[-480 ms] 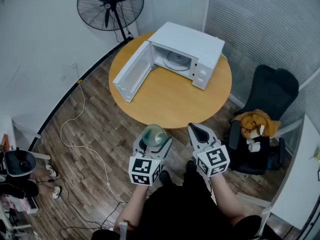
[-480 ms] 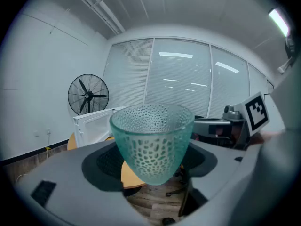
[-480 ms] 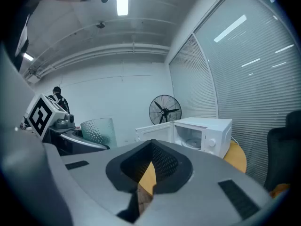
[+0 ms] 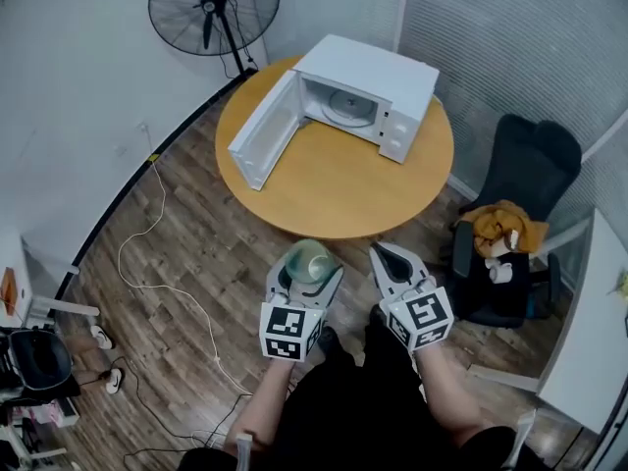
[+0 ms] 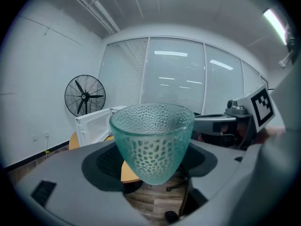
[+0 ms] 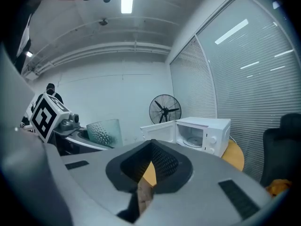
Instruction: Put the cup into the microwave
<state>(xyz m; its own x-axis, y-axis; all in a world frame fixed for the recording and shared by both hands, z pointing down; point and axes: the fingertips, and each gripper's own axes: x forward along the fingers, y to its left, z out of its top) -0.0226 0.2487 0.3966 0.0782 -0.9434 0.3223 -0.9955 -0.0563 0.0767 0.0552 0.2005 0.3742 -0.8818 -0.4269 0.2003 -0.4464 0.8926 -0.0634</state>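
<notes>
A green dimpled glass cup [image 4: 309, 257] stands upright between the jaws of my left gripper [image 4: 308, 267], which is shut on it below the rim. In the left gripper view the cup [image 5: 153, 140] fills the middle. My right gripper [image 4: 386, 253] is beside it on the right, its jaws together and nothing in them. Both grippers hang over the wooden floor, short of the near edge of the round wooden table [image 4: 334, 189]. The white microwave [image 4: 371, 94] stands at the table's far side, its door [image 4: 263, 133] swung wide to the left and the glass turntable showing inside.
A standing fan [image 4: 213, 13] is behind the table at the left. A black office chair [image 4: 525, 204] with orange cloth on it is to the right of the table. A white cable [image 4: 147, 253] trails across the floor at the left.
The head view has shifted slightly. Both grippers keep their places before the table, and the cup stays in the left one.
</notes>
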